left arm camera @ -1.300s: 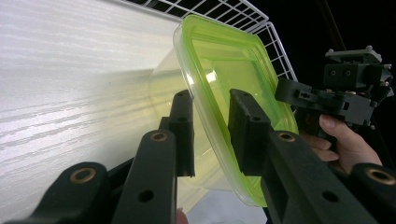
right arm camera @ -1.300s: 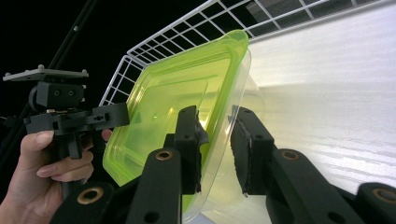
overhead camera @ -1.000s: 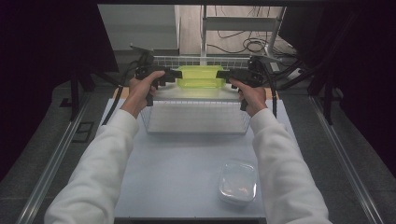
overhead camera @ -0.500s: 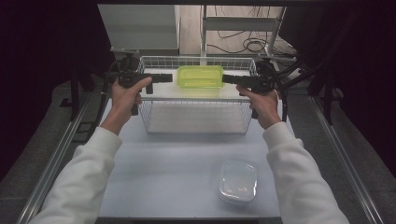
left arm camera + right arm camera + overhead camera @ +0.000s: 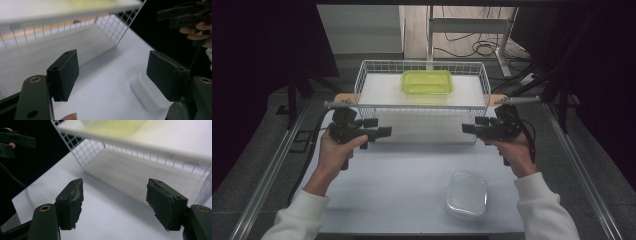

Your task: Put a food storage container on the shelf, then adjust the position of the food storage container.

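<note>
With the green container [image 5: 427,81] now sitting on the white top deck of the wire rack [image 5: 362,82], toward the middle of the far side and inside the rack's raised wire rim, I judge the placing step done. Nothing of mine touches the container.

Both of my grippers hang in front of the rack, on the near side, below its deck. My left gripper [image 5: 379,131] is off the rack's near left corner and my right gripper [image 5: 469,127] off its near right corner, the two pointing inward at each other across the rack's front face and well apart. Both pairs of jaws have just been opening and stand wide. In the left gripper view and the right gripper view alike I see only the white surface [image 5: 402,200] and the rack's wire side between the pads, so I hold nothing and touch nothing.

What remains, as I read it, is the clear plastic piece [image 5: 467,194], a lid or a shallow tub, I cannot tell which. It lies on the surface well in front of the rack, toward its right end, closer to my right hand. The next move calls for that hand to drop toward it, jaws kept wide, line up across one rim and close gently, since thin clear plastic will likely flex or slide.
</note>
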